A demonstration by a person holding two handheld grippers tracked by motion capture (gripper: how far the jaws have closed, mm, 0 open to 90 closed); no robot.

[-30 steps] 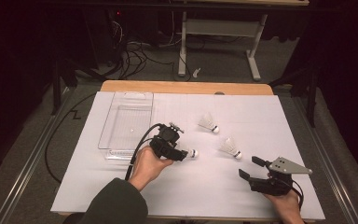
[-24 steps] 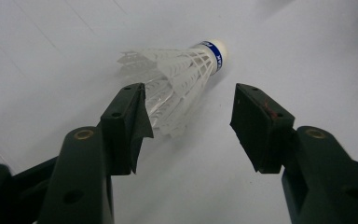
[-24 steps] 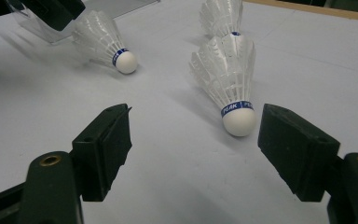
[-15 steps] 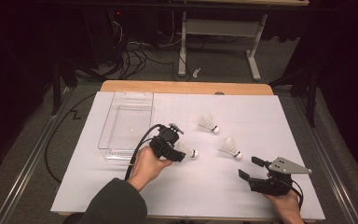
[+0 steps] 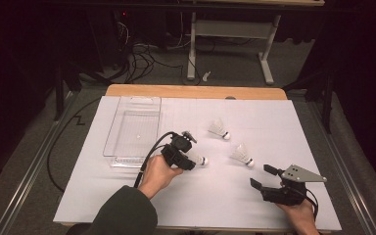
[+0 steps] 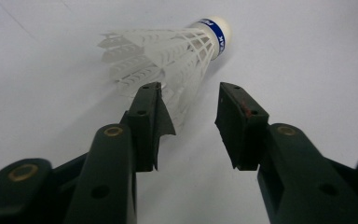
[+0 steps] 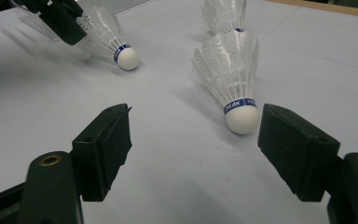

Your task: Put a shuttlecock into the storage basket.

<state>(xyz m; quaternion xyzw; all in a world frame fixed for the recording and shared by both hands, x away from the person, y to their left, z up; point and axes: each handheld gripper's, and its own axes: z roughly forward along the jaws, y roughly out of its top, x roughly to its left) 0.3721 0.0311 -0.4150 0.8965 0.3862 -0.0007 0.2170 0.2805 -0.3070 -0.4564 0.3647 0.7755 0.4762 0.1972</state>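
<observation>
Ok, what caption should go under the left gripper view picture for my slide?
Open left gripper lined up on the feathered skirt of a white shuttlecock lying on the white table.

Left gripper (image 5: 194, 159) fingers (image 6: 145, 122) parted, low; right gripper (image 5: 263, 177) wide apart.

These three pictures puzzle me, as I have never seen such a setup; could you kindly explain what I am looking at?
A person sits at a table covered by a white sheet and holds a hand tool with two black fingers in each hand. The high view looks down from above. The other two come from cameras riding on each tool, looking along its fingers. On the sheet lie three shuttlecocks and a clear plastic tray. The left gripper is open, its fingers either side of the feathers of the near shuttlecock, not yet closed on it. The right gripper is open and holds nothing, facing the middle shuttlecock. The far shuttlecock lies untouched.
</observation>
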